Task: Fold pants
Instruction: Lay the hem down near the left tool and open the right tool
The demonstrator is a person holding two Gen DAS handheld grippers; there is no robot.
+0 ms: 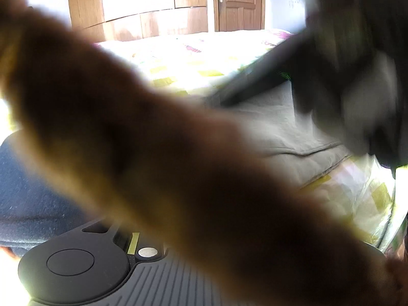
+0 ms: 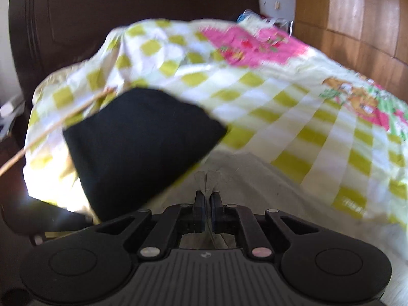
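Grey-beige pants (image 1: pixel 288 130) lie on the checked bedspread (image 1: pixel 183 61); they also show in the right wrist view (image 2: pixel 244 176). In the left wrist view a blurred bare forearm (image 1: pixel 142 137) crosses close to the lens and hides the left gripper's fingers. A blurred dark shape (image 1: pixel 357 58) at the upper right seems to be the other gripper. My right gripper (image 2: pixel 207 199) has its jaws nearly together just above the pants, with a thin clear sliver between them; I cannot tell whether it grips cloth. A black cloth (image 2: pixel 137 142) lies left of it.
The yellow-green and pink bedspread (image 2: pixel 293 102) covers the bed. A dark headboard (image 2: pixel 127 12) stands behind, wooden wardrobes (image 2: pixel 362 17) at the right, a wooden door (image 1: pixel 239 2) far off. A thin stick (image 2: pixel 56 125) crosses the left side.
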